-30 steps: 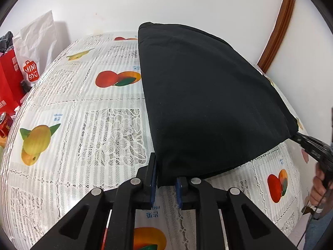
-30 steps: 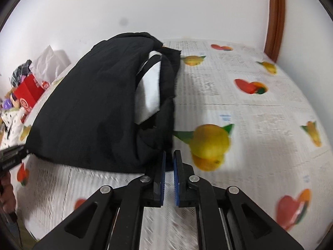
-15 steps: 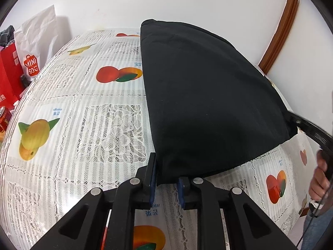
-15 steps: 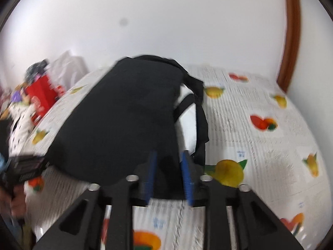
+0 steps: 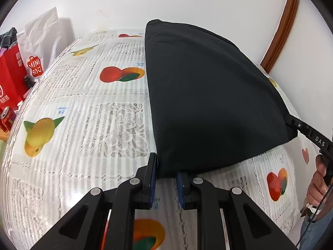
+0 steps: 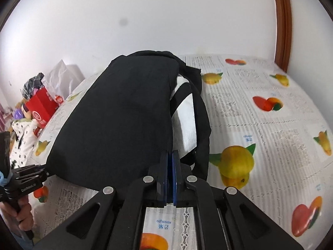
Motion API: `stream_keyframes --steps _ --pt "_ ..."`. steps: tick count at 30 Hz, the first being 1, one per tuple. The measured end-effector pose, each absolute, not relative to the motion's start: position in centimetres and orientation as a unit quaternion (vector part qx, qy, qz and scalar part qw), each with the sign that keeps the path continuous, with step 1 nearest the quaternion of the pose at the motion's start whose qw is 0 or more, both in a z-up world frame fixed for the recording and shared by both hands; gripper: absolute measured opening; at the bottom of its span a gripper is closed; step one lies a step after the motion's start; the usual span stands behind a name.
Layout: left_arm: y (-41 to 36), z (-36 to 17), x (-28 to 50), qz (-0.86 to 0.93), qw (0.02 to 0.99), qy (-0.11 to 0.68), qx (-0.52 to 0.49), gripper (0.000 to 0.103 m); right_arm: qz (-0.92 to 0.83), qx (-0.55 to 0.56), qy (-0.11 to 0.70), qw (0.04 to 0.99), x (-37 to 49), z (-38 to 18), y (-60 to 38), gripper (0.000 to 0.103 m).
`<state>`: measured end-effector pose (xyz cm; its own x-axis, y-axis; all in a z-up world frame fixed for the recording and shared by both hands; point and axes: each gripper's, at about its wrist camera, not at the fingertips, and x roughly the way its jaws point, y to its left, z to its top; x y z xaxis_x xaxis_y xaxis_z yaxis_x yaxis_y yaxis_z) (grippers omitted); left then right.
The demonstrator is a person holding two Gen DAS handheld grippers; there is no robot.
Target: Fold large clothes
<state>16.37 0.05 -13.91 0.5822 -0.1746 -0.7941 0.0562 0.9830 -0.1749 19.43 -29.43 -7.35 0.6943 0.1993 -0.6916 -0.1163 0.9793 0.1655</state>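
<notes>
A large black garment (image 5: 208, 95) lies folded over on the fruit-print tablecloth (image 5: 83, 125). My left gripper (image 5: 166, 177) is shut on its near corner, the cloth bunched between the blue pads. In the right wrist view the same black garment (image 6: 124, 114) shows a white printed patch (image 6: 185, 120) under its folded layer. My right gripper (image 6: 171, 166) is shut on the garment's near edge and holds it a little above the table. The right gripper also shows at the garment's far corner in the left wrist view (image 5: 291, 123).
A red bag (image 5: 8, 79) and a white Miniso bag (image 5: 37, 48) stand at the table's left end, with a red can (image 5: 7, 118) beside them. A white wall and a brown door frame (image 5: 281, 27) border the far side. Patterned clothes (image 6: 20, 137) lie at the left.
My right gripper opened, moved left onto the garment's near edge, shut on it and lifted it. My left gripper kept its hold and barely moved.
</notes>
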Motion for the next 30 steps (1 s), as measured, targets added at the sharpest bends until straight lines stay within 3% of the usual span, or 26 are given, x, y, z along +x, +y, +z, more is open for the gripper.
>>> stream_keyframes --steps 6,11,17,19,22,24,26,30 --pt "0.7 -12.4 14.5 -0.064 0.891 0.444 -0.072 0.020 0.076 0.042 0.392 0.916 18.7 -7.6 -30.3 0.004" --pt "0.2 -11.3 13.8 -0.059 0.897 0.433 -0.062 0.035 0.066 0.028 0.394 0.916 17.7 -7.5 -30.6 0.004" --pt "-0.9 -10.2 13.9 -0.064 0.901 0.424 -0.067 0.035 0.023 -0.002 0.405 0.914 16.1 -6.5 -31.0 0.005" --pt "-1.4 -9.5 13.7 -0.067 0.903 0.420 -0.067 0.042 0.016 0.000 0.400 0.916 15.4 -5.6 -31.3 0.009" --pt "-2.4 -8.1 12.8 -0.068 0.909 0.406 -0.065 0.053 0.008 0.007 0.389 0.921 13.9 -3.8 -31.8 0.033" --pt "-3.0 -7.2 12.0 -0.069 0.912 0.398 -0.062 0.055 -0.001 0.011 0.376 0.927 12.6 -2.3 -31.9 0.053" --pt "-3.5 -6.0 10.9 -0.069 0.917 0.389 -0.059 0.060 -0.007 0.012 0.369 0.929 11.2 -1.0 -31.9 0.058" --pt "-3.9 -4.0 8.5 -0.065 0.927 0.365 -0.057 0.070 -0.016 0.007 0.364 0.931 8.8 1.3 -31.8 0.060"
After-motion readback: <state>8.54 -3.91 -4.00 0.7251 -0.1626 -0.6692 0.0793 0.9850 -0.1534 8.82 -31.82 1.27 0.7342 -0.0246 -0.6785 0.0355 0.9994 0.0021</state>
